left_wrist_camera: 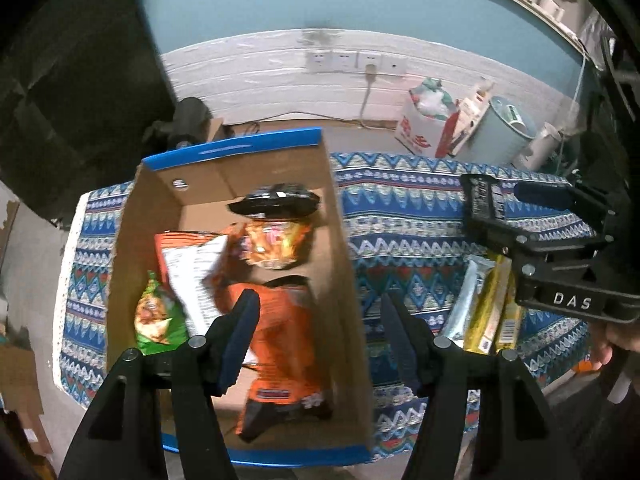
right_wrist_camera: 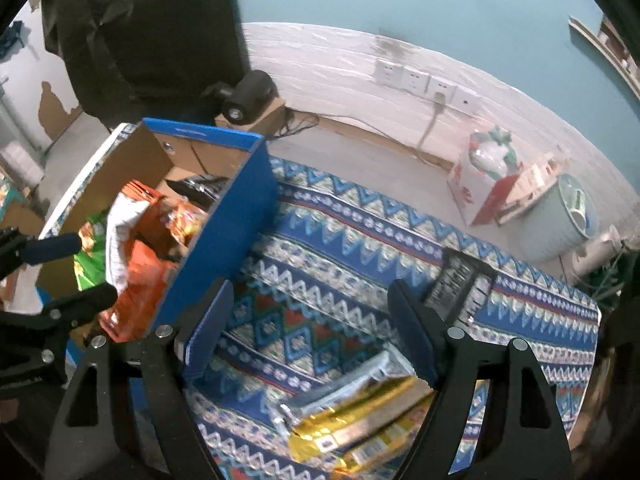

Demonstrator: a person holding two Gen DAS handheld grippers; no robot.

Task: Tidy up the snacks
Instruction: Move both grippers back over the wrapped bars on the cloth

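Black left tongs [left_wrist_camera: 320, 332] and right tongs [right_wrist_camera: 310, 326] gape apart, holding nothing.

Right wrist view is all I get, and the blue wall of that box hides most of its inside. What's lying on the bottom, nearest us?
Observer: The left wrist view looks straight in. A big orange packet lies lengthwise on the floor of the box, with its dark end toward the near wall.
Operator: And at the far end?
Observer: A black packet lies across the far end, just beyond a crinkly orange-yellow bag.
Operator: Are the other tongs holding any of it?
Observer: No. The left tongs are open above the box, with nothing gripped between them.
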